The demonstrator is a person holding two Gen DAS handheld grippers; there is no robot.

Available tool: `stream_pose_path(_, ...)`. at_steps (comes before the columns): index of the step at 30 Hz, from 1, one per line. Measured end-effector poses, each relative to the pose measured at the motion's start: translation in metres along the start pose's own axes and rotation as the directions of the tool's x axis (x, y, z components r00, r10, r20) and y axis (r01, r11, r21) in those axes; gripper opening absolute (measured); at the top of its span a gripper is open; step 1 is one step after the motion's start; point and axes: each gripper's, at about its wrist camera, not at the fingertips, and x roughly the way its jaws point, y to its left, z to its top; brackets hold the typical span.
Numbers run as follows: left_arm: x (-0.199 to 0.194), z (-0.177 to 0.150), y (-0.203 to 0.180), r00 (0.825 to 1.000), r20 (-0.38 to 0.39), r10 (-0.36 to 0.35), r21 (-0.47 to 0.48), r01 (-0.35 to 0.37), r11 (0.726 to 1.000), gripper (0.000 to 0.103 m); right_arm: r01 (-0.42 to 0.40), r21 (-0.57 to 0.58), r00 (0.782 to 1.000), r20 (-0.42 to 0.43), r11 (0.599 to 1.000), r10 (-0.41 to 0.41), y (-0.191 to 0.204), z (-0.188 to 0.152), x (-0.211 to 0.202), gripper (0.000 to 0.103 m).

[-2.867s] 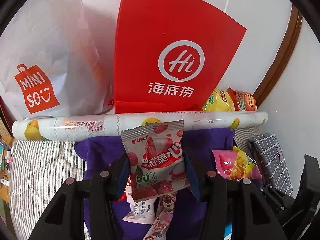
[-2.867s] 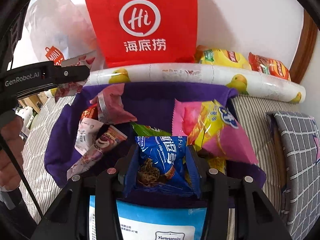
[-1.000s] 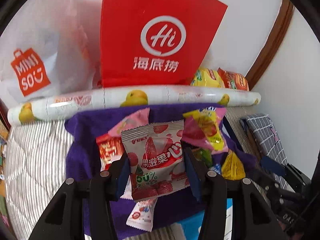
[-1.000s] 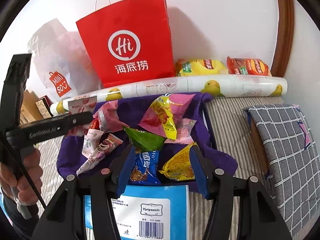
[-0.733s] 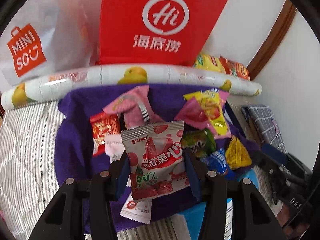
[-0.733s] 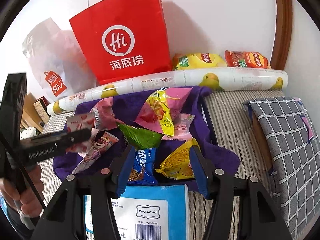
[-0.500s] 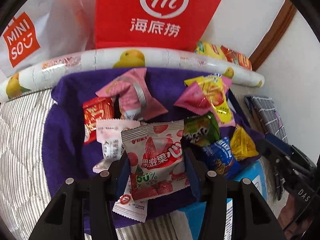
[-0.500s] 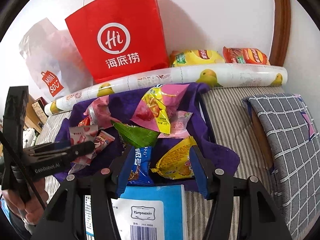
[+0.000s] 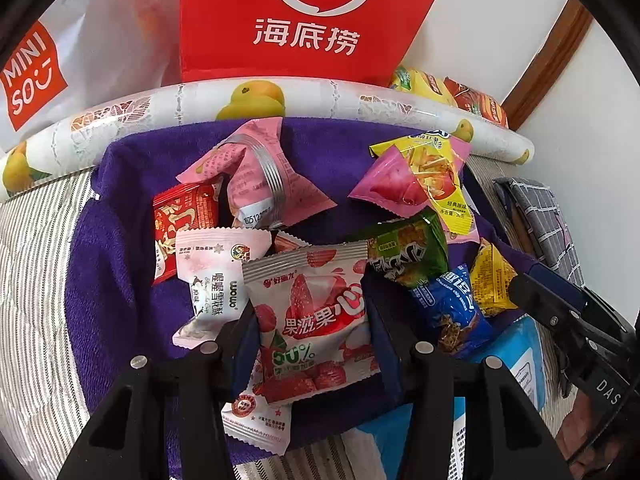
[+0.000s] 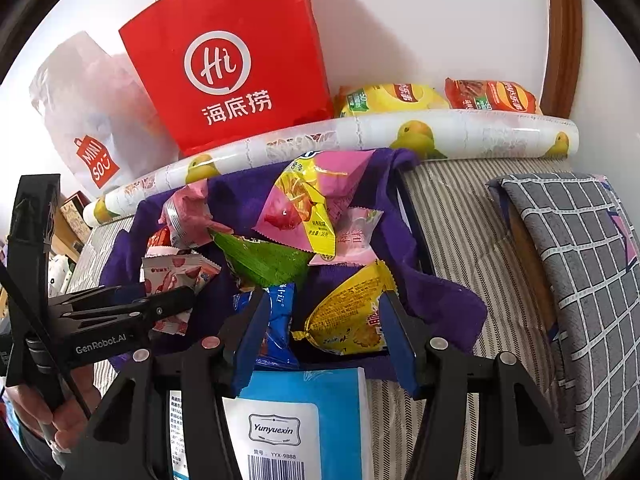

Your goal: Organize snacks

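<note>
My left gripper (image 9: 308,320) is shut on a strawberry snack packet (image 9: 316,316) and holds it low over the purple cloth (image 9: 108,280); the packet also shows in the right wrist view (image 10: 176,276). Several snack packets lie on the cloth: a pink one (image 9: 260,176), a red one (image 9: 180,224), a green one (image 9: 404,256), a blue one (image 9: 448,304), a yellow one (image 10: 352,316). My right gripper (image 10: 320,320) is open and empty just in front of the blue (image 10: 276,320) and yellow packets.
A red paper bag (image 10: 228,60) and a white Miniso bag (image 10: 88,128) stand against the wall behind a rolled fruit-print mat (image 10: 360,136). Two chip bags (image 10: 392,100) lie at the back right. A blue package (image 10: 296,420) lies below my right gripper. A grey checked cushion (image 10: 580,260) lies right.
My left gripper has come down and forward over the cloth with the strawberry packet. My right gripper let go of the blue packet earlier, drew back, then edged forward, open.
</note>
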Motion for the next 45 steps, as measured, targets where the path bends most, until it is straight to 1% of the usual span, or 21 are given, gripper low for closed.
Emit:
stream_pose_path(7, 0.004, 0.000, -0.001, 1.000, -0.007, -0.008, -0.002, 0.008, 1.000, 0.050, -0.007, 0.001, 1.000, -0.006, 1.000, 0.007, 0.001, 0.000, 0.004, 0.056)
stream_pose_path(10, 0.010, 0.000, -0.002, 1.000, -0.021, 0.005, 0.002, -0.005, 1.000, 0.050, -0.008, -0.001, 1.000, -0.013, 1.000, 0.008, 0.001, 0.000, 0.006, 0.056)
stream_pose_path(12, 0.015, -0.001, 0.000, 0.999, -0.031, -0.004, -0.006, 0.004, 1.000, 0.050, -0.008, -0.002, 1.000, -0.016, 1.000, 0.008, 0.002, -0.001, 0.008, 0.056)
stream_pose_path(25, 0.012, -0.002, 0.002, 0.999, -0.044, -0.011, 0.006, 0.011, 1.000, 0.050, 0.013, -0.009, 0.999, -0.032, 1.000, -0.013, 0.001, -0.004, 0.012, 0.056)
stream_pose_path(29, 0.008, -0.003, 0.005, 0.998, -0.054, -0.021, -0.011, 0.020, 1.000, 0.051, 0.035, -0.016, 0.999, -0.038, 0.999, -0.035, 0.002, -0.004, 0.012, 0.056)
stream_pose_path(30, 0.007, -0.003, 0.005, 0.998, -0.062, -0.017, -0.013, 0.017, 1.000, 0.052, 0.033, -0.016, 0.999, -0.038, 0.999, -0.034, 0.002, -0.005, 0.010, 0.056)
stream_pose_path(33, -0.001, -0.005, 0.006, 0.998, -0.059, -0.036, -0.029, 0.035, 0.999, 0.059, 0.039, -0.019, 0.999, -0.037, 0.999, -0.040, 0.002, -0.005, 0.007, 0.056)
stream_pose_path(36, -0.011, -0.007, 0.006, 0.998, -0.050, -0.033, -0.037, 0.031, 0.999, 0.065, 0.043, -0.017, 0.998, -0.035, 0.999, -0.043, 0.003, -0.006, 0.000, 0.056)
stream_pose_path(40, -0.029, -0.012, 0.002, 0.999, -0.040, -0.014, -0.037, 0.013, 0.999, 0.065, 0.041, -0.012, 0.998, -0.038, 0.999, -0.042, 0.007, -0.005, -0.013, 0.057)
stream_pose_path(45, -0.059, -0.023, -0.010, 1.000, -0.008, -0.014, -0.026, 0.014, 1.000, 0.070, 0.034, -0.001, 0.999, 0.002, 0.999, -0.034, 0.014, -0.009, -0.045, 0.057)
